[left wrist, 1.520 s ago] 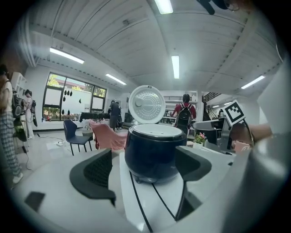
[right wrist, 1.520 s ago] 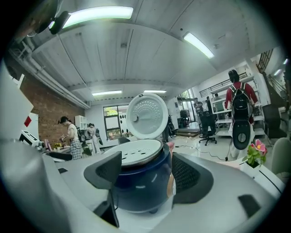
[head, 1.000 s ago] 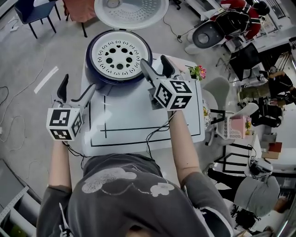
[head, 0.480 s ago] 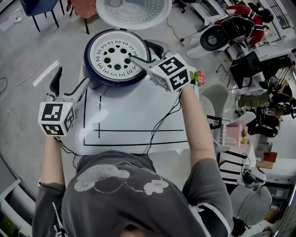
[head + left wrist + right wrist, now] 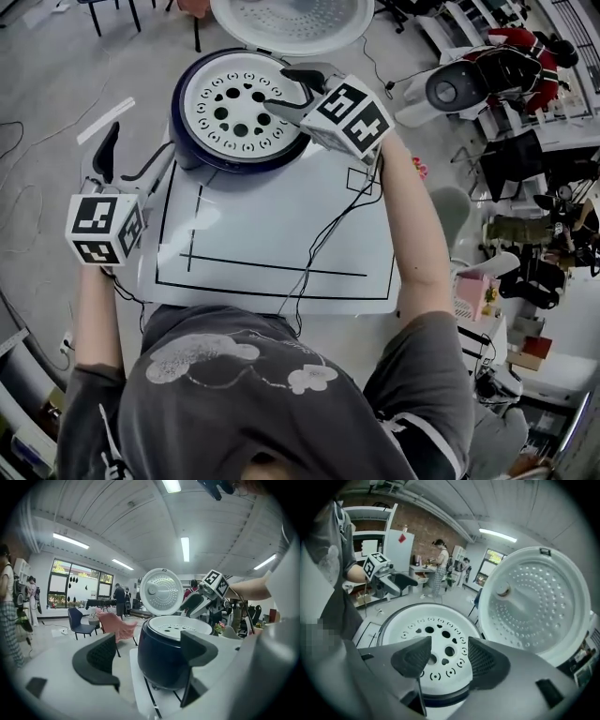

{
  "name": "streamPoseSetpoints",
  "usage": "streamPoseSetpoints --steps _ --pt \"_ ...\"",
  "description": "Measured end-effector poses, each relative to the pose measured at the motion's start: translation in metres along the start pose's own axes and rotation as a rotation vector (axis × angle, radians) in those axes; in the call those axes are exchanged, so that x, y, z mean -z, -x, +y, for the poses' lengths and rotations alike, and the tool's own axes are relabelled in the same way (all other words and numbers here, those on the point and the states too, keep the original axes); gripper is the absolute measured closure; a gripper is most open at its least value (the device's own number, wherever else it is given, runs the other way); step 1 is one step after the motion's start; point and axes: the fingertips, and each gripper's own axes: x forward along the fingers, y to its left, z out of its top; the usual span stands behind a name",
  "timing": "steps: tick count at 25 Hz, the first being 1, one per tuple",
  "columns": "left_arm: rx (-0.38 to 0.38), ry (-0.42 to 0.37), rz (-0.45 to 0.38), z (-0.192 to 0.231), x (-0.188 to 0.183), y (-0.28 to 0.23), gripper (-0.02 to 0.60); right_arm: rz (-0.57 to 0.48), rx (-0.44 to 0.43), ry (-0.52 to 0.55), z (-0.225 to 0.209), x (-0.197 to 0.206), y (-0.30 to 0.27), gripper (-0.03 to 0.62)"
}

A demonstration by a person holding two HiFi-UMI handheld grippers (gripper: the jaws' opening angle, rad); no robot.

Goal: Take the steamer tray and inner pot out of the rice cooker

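head view: steep overhead | left gripper view: level, side-on | right gripper view: close above | shared: rice cooker (image 5: 161, 660)

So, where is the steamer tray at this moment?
In the head view the steamer tray sits in the top of the open rice cooker, at the table's far edge, just in front of the raised lid.

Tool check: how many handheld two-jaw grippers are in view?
2. The left gripper hovers open left of the dark blue rice cooker; the right gripper is over the white perforated steamer tray, its jaws have just been closing with nothing between them.
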Motion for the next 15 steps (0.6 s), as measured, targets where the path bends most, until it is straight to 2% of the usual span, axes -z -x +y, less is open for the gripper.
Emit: streamPoseSetpoints --steps 3,6,11,15 --pt "0.006 0.006 0.010 -0.005 0.004 -0.003 0.153 0.159 -0.134 0.115 0.015 0.012 0.000 0.330" --pt "0.015 0.014 0.012 -0.009 0.008 -0.005 0.153 0.281 -0.216 0.218 0.027 0.019 -0.006 0.344" --pt "0.030 0.018 0.007 -0.019 0.016 -0.010 0.153 0.394 -0.277 0.314 0.036 0.034 -0.022 0.350" --pt "0.024 0.039 0.009 -0.054 0.032 -0.014 0.153 0.504 -0.278 0.426 0.035 0.083 -0.020 0.356"
